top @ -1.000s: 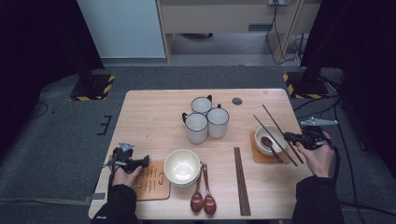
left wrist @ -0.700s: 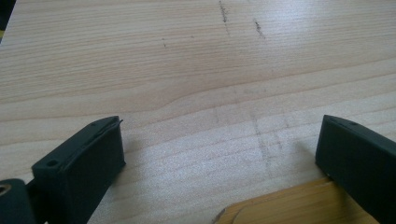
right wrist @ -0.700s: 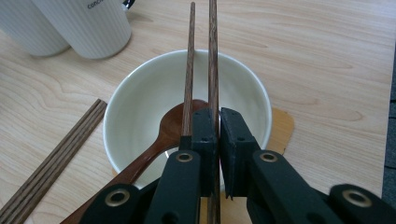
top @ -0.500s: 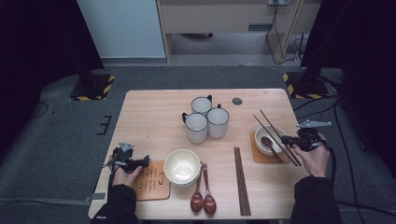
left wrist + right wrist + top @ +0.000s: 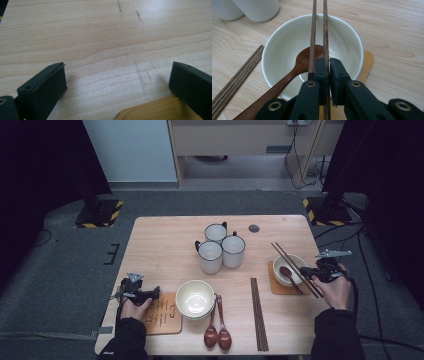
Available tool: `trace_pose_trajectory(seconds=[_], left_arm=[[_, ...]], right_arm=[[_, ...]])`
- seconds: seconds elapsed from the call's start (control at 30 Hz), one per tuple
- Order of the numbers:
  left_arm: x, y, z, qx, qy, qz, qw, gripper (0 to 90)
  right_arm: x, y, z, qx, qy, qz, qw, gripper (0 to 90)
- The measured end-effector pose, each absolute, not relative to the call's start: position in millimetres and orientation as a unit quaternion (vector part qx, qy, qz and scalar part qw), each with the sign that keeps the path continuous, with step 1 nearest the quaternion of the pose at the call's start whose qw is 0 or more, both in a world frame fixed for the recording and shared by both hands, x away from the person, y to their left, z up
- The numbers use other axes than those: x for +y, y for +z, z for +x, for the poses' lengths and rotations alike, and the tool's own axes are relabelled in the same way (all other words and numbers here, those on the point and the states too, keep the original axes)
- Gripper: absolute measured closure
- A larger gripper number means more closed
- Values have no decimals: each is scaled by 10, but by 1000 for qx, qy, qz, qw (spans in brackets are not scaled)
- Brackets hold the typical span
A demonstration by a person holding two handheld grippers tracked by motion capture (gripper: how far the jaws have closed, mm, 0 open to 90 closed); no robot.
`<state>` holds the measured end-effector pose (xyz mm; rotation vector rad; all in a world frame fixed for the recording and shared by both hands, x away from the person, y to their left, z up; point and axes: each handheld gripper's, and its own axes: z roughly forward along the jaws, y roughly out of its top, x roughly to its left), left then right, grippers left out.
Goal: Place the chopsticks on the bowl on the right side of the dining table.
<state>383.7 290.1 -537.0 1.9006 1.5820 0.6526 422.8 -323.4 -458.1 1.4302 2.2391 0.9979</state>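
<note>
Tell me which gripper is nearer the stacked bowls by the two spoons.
Left. The left gripper sits over the wooden coaster beside the stacked bowls; the right gripper is across the table, clamping chopsticks.

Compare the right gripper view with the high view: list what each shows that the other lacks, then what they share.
Right gripper view alone: how the right gripper grips, one chopstick pinched between the shut jaws, the other lying outside the left jaw.

High view alone: the left gripper, a second bowl, two spoons, both hands.

Both: the bowl with a spoon, mugs, spare chopsticks, table.
</note>
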Motion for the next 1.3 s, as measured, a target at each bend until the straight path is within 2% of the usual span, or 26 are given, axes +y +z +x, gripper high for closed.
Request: trace_pose_trajectory(seconds=[1.03, 1.17, 1.3], left_arm=[[2901, -5370, 3837, 592, 244, 712, 288, 0], [2901, -5370, 3837, 592, 244, 712, 288, 0], [2901, -5370, 3837, 592, 244, 712, 288, 0]], right_arm=[[-3202, -4597, 4238, 783, 353, 485, 166, 847], [-3201, -4593, 4234, 782, 352, 484, 171, 810], [-3213, -4569, 4219, 781, 357, 483, 174, 835]])
